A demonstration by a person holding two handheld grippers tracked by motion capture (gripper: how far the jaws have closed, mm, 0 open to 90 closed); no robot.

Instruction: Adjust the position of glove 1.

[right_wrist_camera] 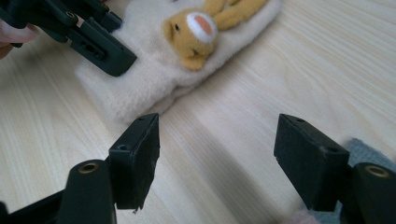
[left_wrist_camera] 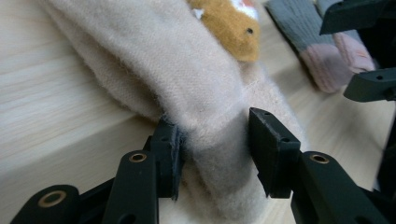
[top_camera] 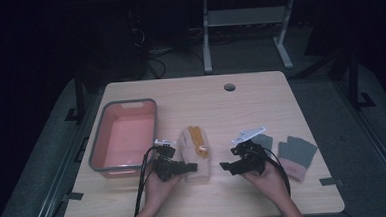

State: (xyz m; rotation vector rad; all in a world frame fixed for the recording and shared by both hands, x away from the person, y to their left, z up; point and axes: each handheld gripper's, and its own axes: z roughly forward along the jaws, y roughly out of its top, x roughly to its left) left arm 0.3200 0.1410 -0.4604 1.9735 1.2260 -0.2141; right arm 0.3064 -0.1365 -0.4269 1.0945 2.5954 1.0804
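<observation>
Jaws of the left gripper point(left_wrist_camera: 217, 140) straddle the cream mitten point(left_wrist_camera: 187, 79) cuff, half-open; closing comes next; right gripper point(right_wrist_camera: 217, 154) jaws gape empty.

You have a fuzzy cream fleece mitten point(left_wrist_camera: 187, 79) on a smooth, matt pale wood table point(right_wrist_camera: 261, 84); the jaws are matt black plastic.

Left gripper point(top_camera: 189, 167) touches the cream mitten point(top_camera: 196, 153) beside a pink tub point(top_camera: 122, 137).

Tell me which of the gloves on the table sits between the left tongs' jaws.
The cream mitten with the orange animal patch: the left tongs straddle its cuff. The grey gloves with pink cuffs lie apart, by the right hand.
</observation>
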